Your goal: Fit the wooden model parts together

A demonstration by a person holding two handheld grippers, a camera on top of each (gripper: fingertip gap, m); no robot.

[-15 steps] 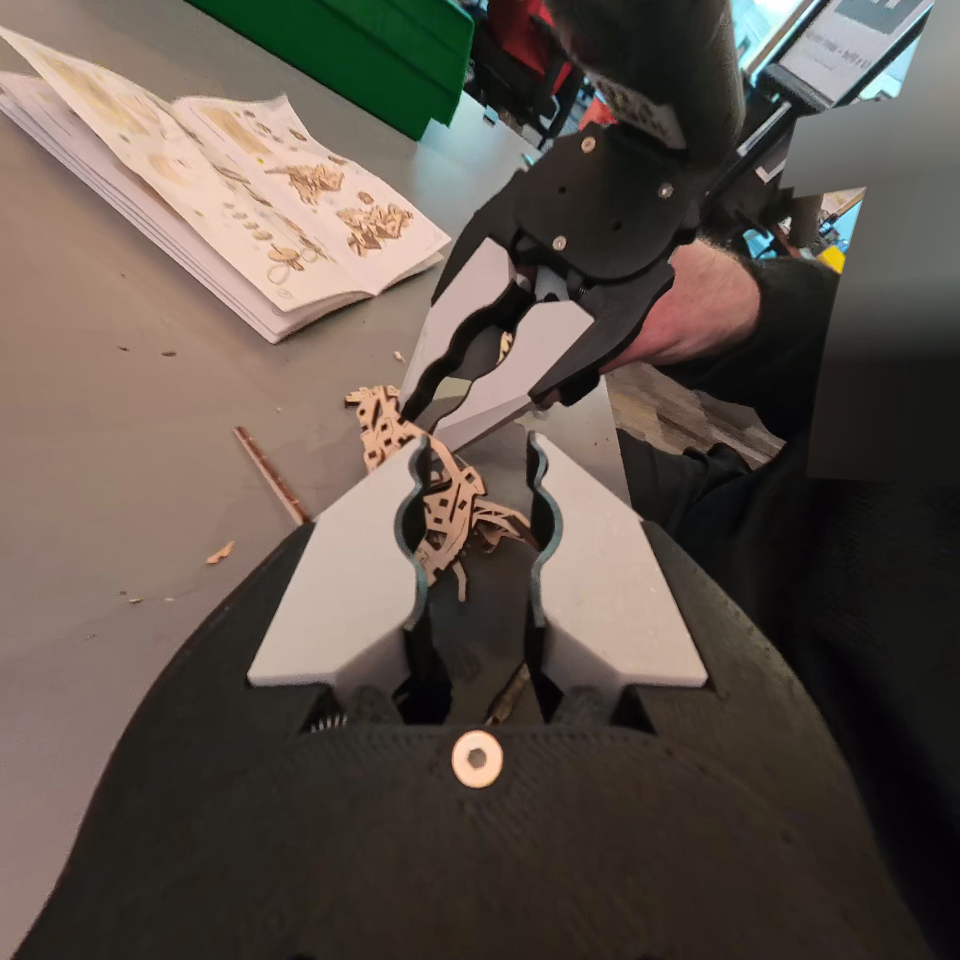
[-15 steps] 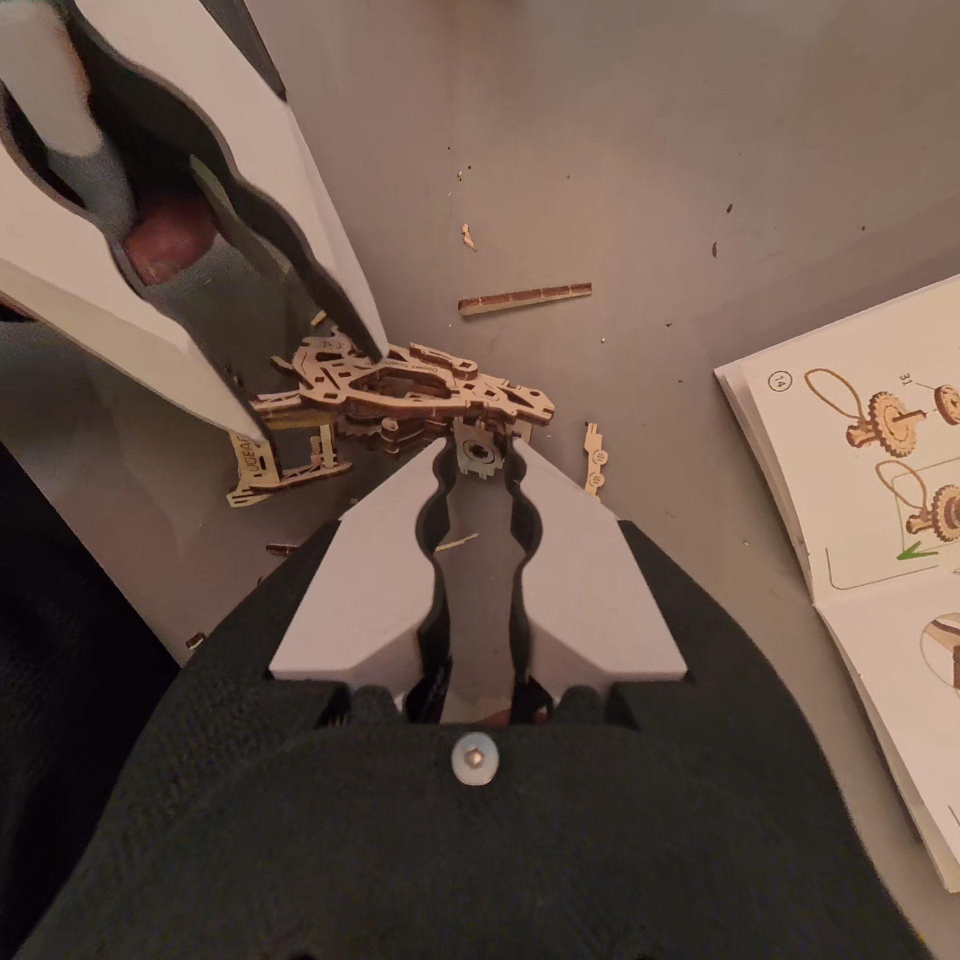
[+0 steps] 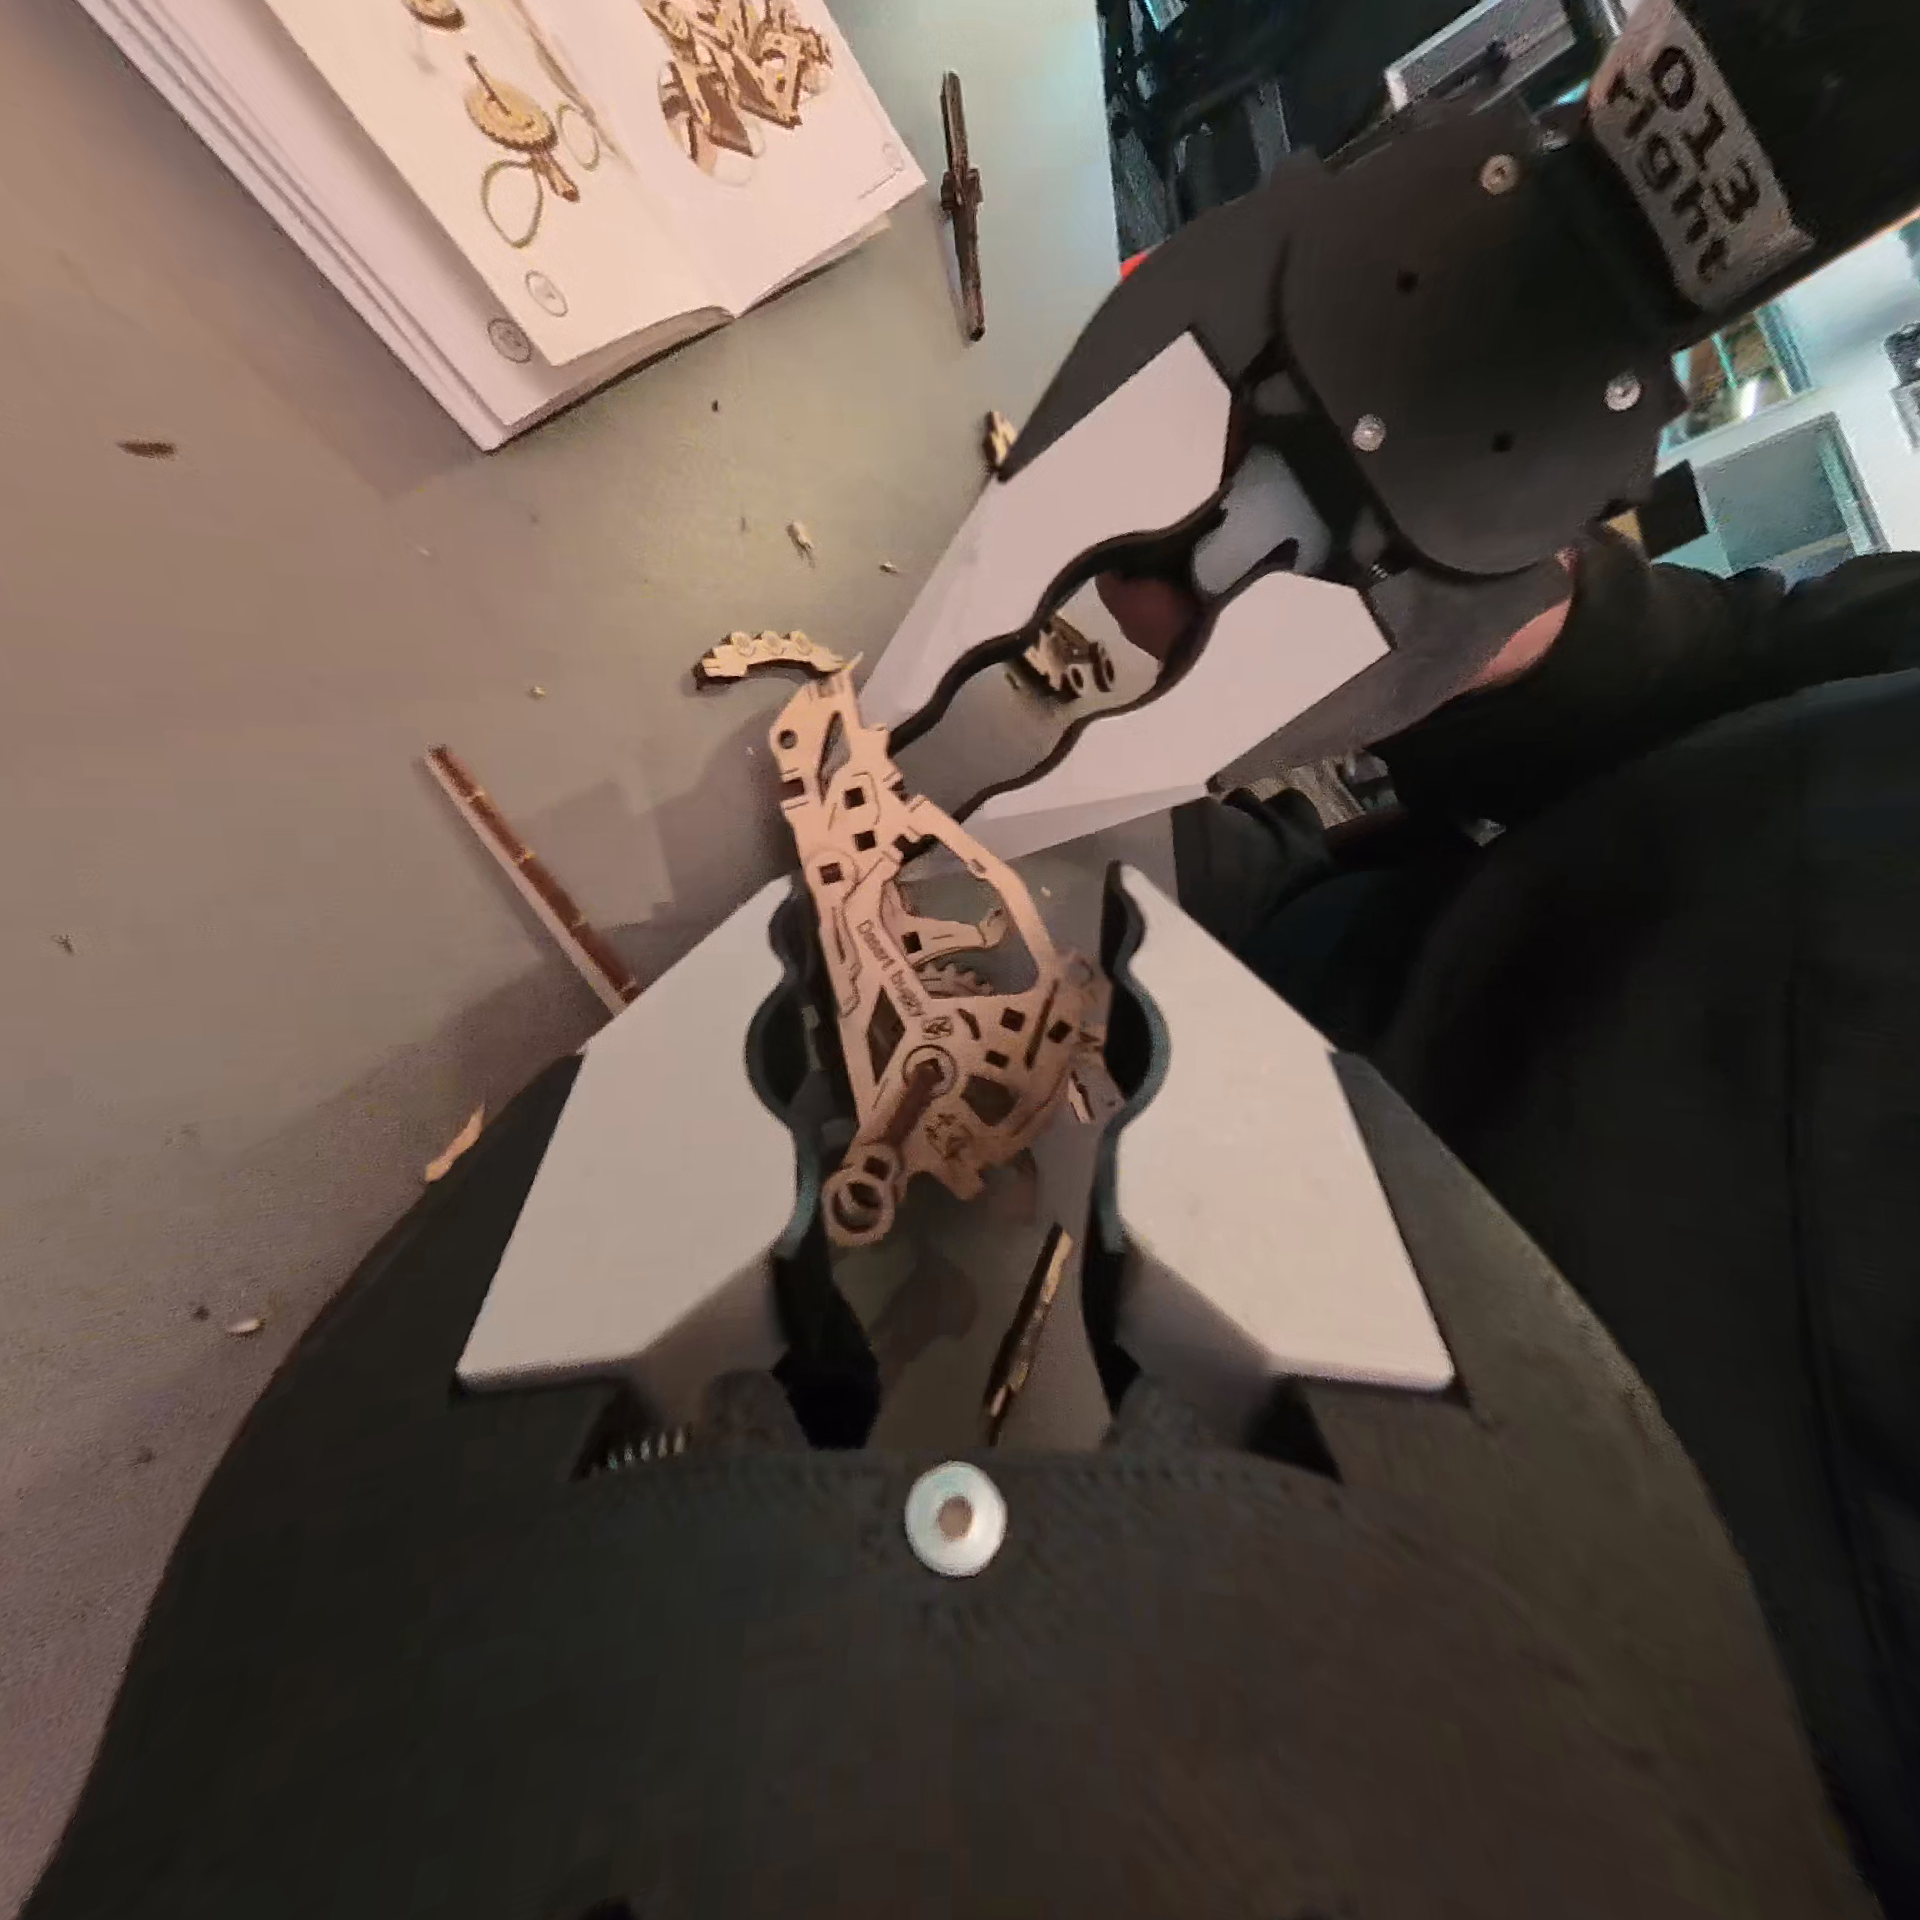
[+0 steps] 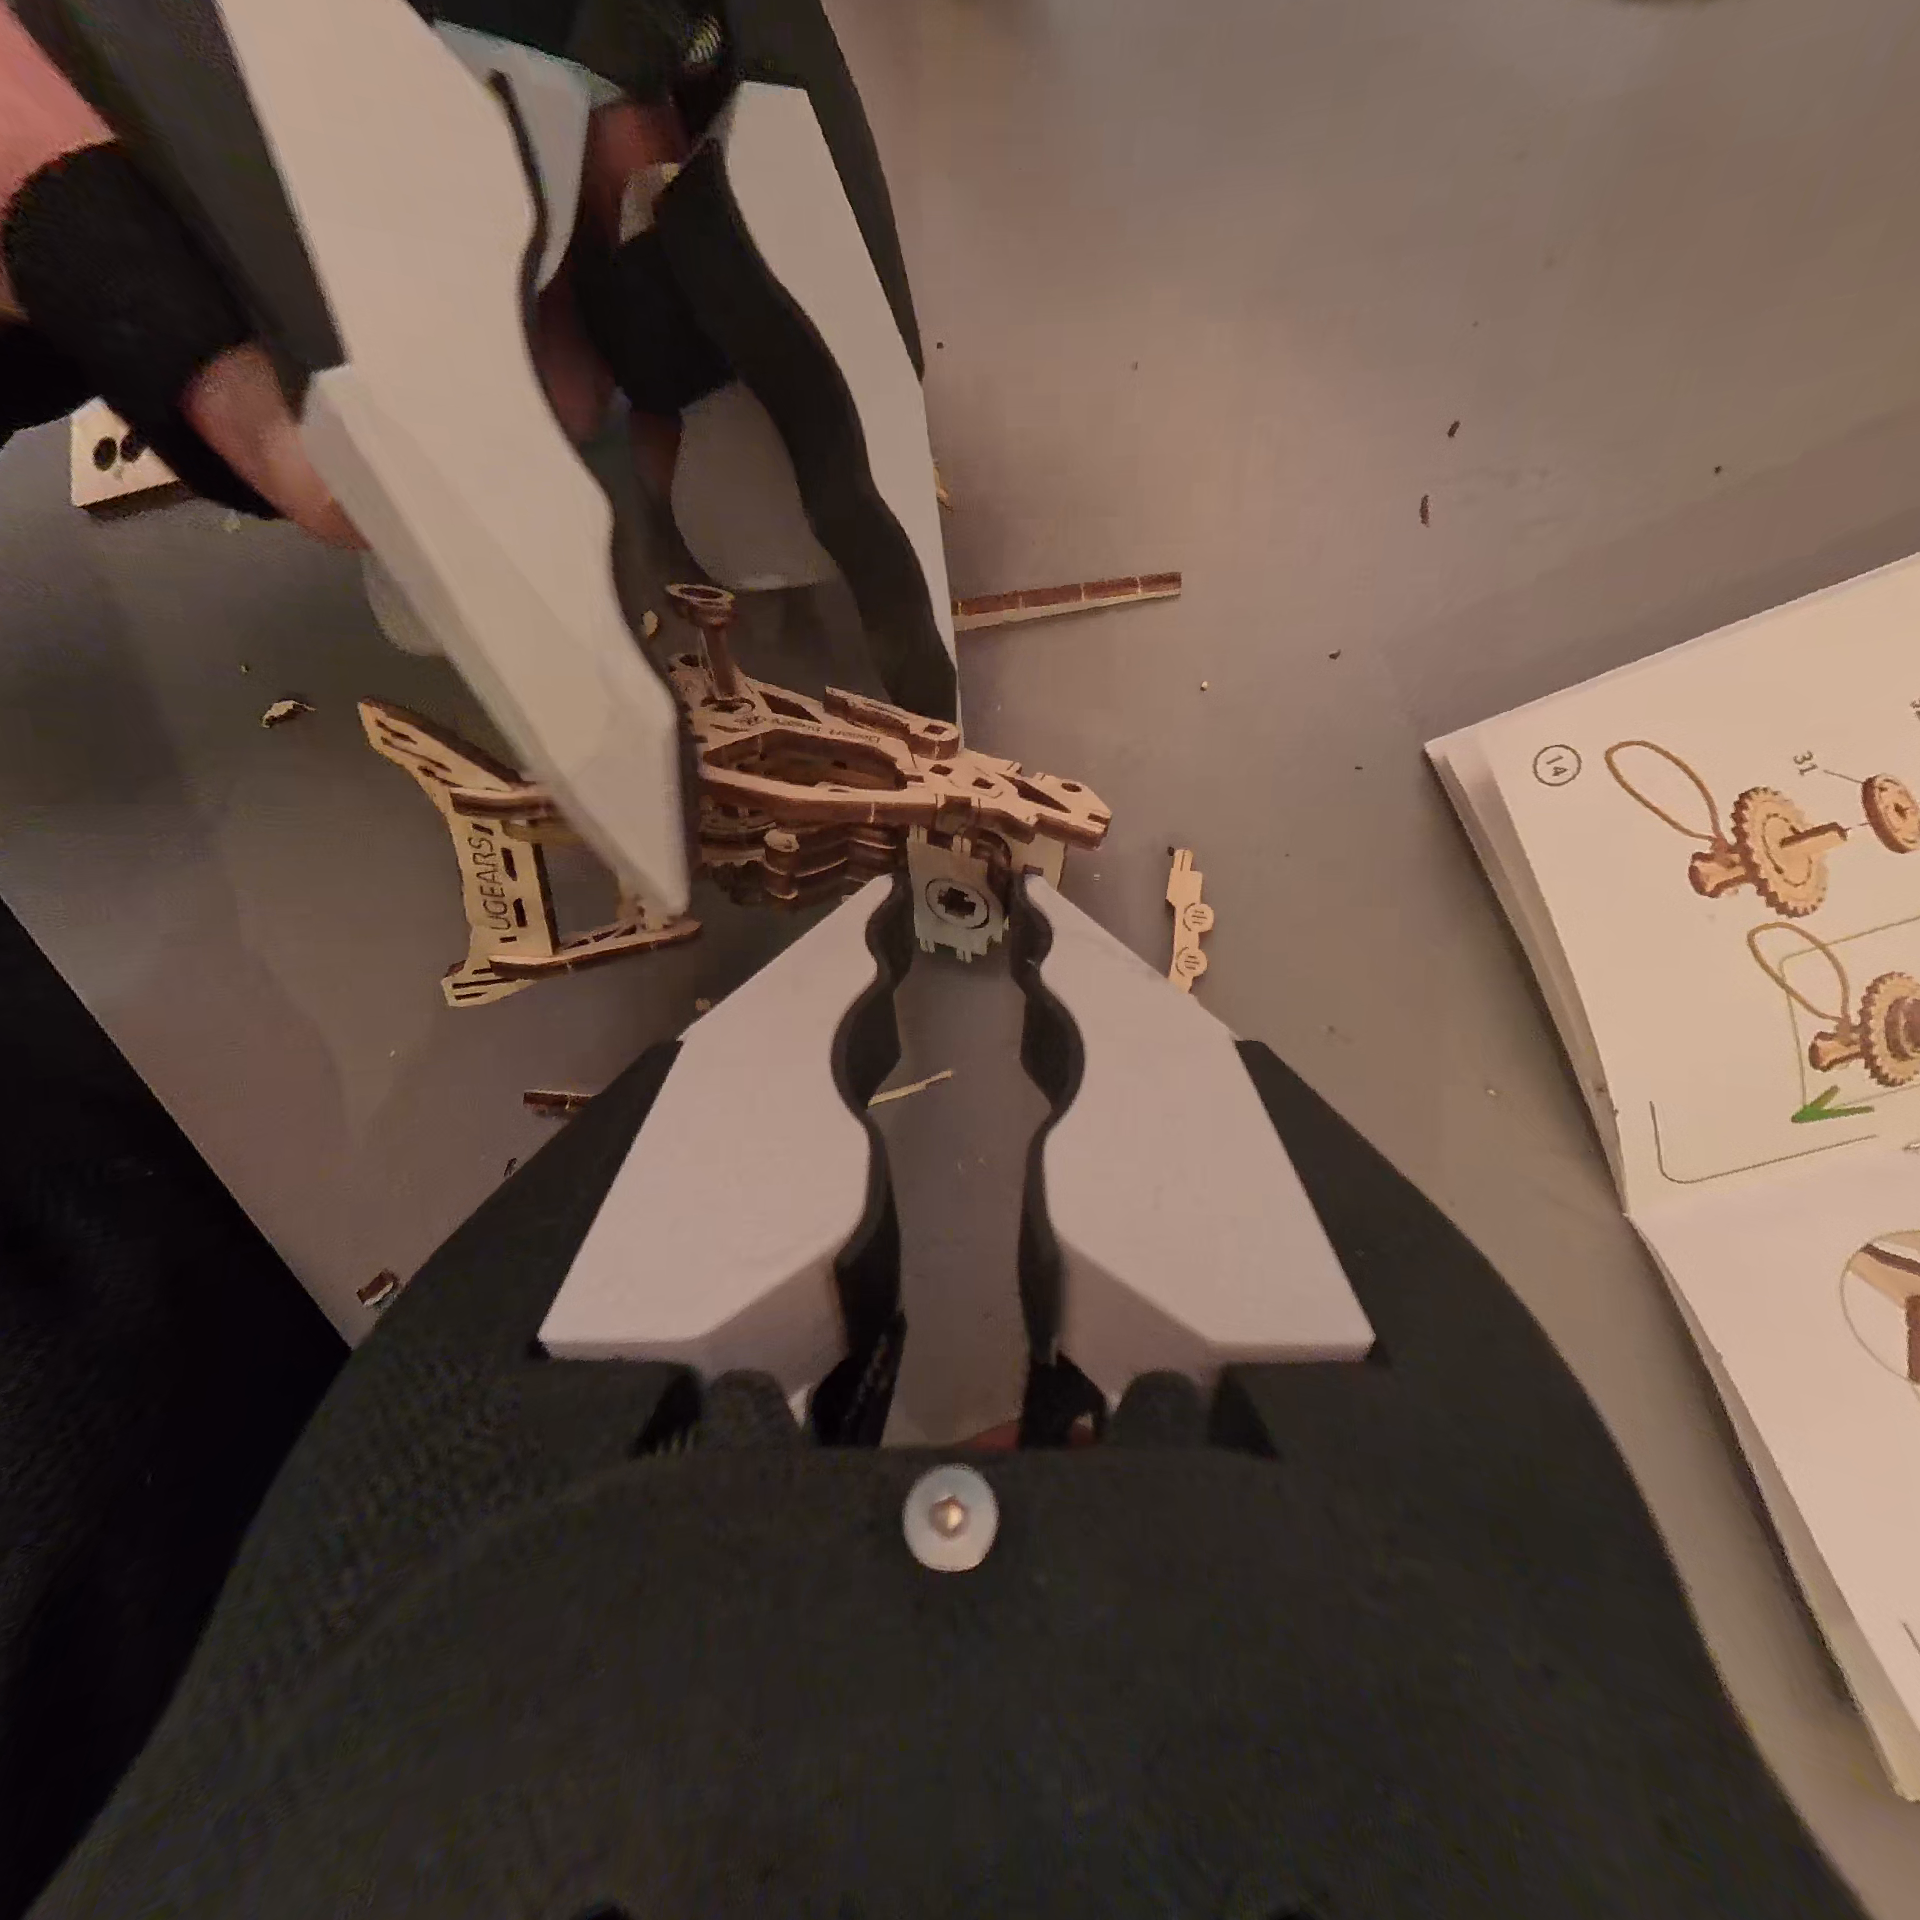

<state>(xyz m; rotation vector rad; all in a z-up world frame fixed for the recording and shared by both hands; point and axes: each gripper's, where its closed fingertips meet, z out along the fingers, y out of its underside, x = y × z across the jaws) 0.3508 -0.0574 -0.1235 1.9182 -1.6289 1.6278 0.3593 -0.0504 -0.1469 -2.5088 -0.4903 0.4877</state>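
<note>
Here, label by label, with the wooden model as the landmark.

Wooden model (image 4: 831, 800): a partly built laser-cut frame, standing over the grey table (image 4: 1351, 312); in the left wrist view it (image 3: 914, 997) rises tilted between that gripper's fingers.
Left gripper (image 3: 951, 904): fingers spread on either side of the model's frame; whether they press it cannot be told.
Right gripper (image 4: 956, 883): fingertips closed on a small square wooden part (image 4: 956, 909) at the model's underside, near its right end.
Instruction booklet (image 4: 1714, 935): lying open, well to the right of the model.
Wooden strip (image 4: 1070, 597): flat on the table just behind the model.
Small loose piece (image 4: 1190, 920): just right of the model.
</note>
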